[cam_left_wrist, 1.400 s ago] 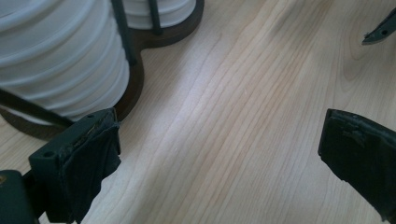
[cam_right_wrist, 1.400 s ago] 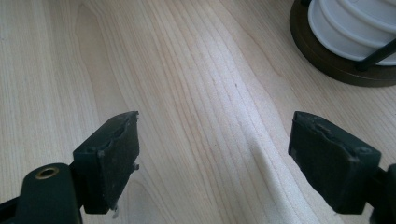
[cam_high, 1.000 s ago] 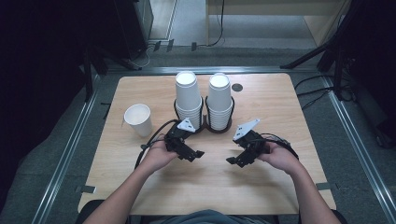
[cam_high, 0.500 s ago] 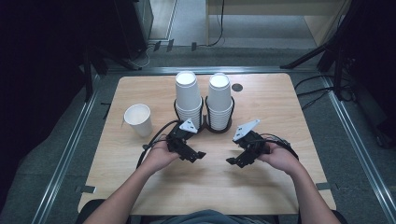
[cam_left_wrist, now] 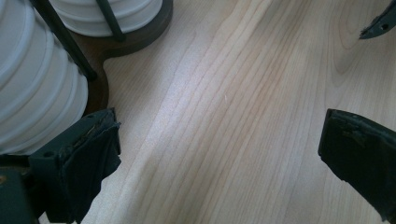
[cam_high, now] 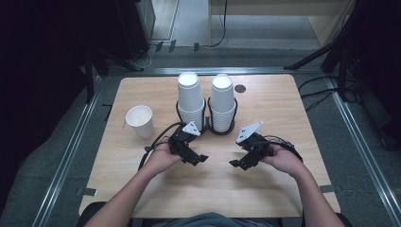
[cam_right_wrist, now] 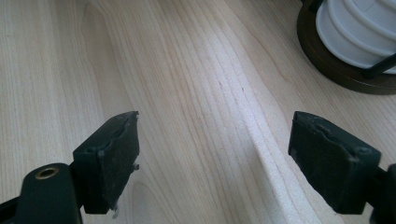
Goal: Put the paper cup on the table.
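Each black gripper (cam_high: 201,160) carries a grey triangular plate (cam_high: 191,128) and a black cable (cam_high: 156,140).

I found no writing, label, brand, number or sign that I could read anywhere. The white paper cups (cam_high: 190,99) in their holder and the single cup (cam_high: 140,120) beside them were plain, the wooden table (cam_high: 279,118) carried only its grain, and the pads of my left gripper (cam_high: 198,160) and right gripper (cam_high: 236,164) were bare black.
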### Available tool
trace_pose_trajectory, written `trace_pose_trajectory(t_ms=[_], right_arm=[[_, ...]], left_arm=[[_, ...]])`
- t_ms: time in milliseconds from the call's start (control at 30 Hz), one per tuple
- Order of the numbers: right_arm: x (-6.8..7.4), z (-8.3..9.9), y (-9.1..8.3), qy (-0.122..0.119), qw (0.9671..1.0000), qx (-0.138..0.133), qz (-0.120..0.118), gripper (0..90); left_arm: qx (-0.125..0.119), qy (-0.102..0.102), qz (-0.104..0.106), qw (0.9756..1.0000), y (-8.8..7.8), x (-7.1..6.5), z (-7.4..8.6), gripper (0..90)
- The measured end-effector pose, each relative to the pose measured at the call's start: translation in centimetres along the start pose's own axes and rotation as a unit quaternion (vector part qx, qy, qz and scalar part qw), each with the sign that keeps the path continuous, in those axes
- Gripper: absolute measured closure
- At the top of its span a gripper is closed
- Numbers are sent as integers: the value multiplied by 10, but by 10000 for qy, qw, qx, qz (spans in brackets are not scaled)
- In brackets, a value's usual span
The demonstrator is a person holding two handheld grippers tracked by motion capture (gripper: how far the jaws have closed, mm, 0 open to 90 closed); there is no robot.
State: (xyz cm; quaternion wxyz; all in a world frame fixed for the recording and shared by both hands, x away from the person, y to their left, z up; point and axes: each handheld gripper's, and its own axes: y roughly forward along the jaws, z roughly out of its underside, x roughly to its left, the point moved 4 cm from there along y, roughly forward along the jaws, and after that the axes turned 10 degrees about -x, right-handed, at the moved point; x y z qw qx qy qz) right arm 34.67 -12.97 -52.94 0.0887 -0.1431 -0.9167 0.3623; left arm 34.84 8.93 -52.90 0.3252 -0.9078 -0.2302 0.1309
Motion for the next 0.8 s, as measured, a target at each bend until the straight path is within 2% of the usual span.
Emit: trace_pose_trajectory(t_ms=[533, 800], right_arm=[[0, 1, 1, -49, 10000, 45, -3, 165], [0, 2, 1, -69, 10000, 51, 0, 165]], left_arm=[[60, 33, 2, 10000, 1, 0, 1, 0], [102, -63, -8, 9999, 4, 0, 4, 0]])
